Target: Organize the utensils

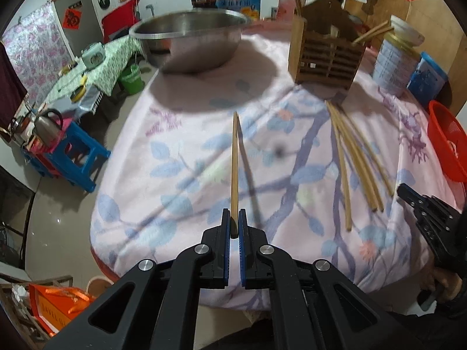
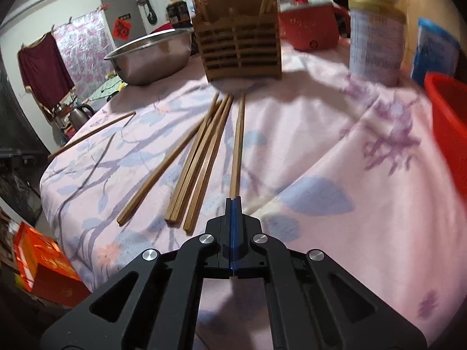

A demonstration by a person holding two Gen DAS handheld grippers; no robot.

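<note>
My left gripper [image 1: 234, 222] is shut on a wooden chopstick [image 1: 234, 163] that points forward above the pink flowered tablecloth [image 1: 186, 157]. My right gripper [image 2: 233, 204] is shut with its tips at the near end of another chopstick [image 2: 238, 145]; whether it grips that end I cannot tell. Several loose chopsticks [image 2: 198, 160] lie on the cloth left of it, also in the left wrist view [image 1: 356, 157]. A wooden slatted utensil holder [image 1: 327, 55] stands at the back with chopsticks in it, also in the right wrist view [image 2: 239, 43]. The right gripper's body [image 1: 432, 218] shows in the left wrist view.
A steel bowl [image 1: 189, 40] stands at the back left of the table. A white tin [image 2: 376, 35], a blue box [image 2: 435, 52] and a red basket [image 2: 449, 116] stand on the right. A red pot [image 2: 312, 26] sits behind the holder. A blue stool [image 1: 76, 151] stands on the floor left.
</note>
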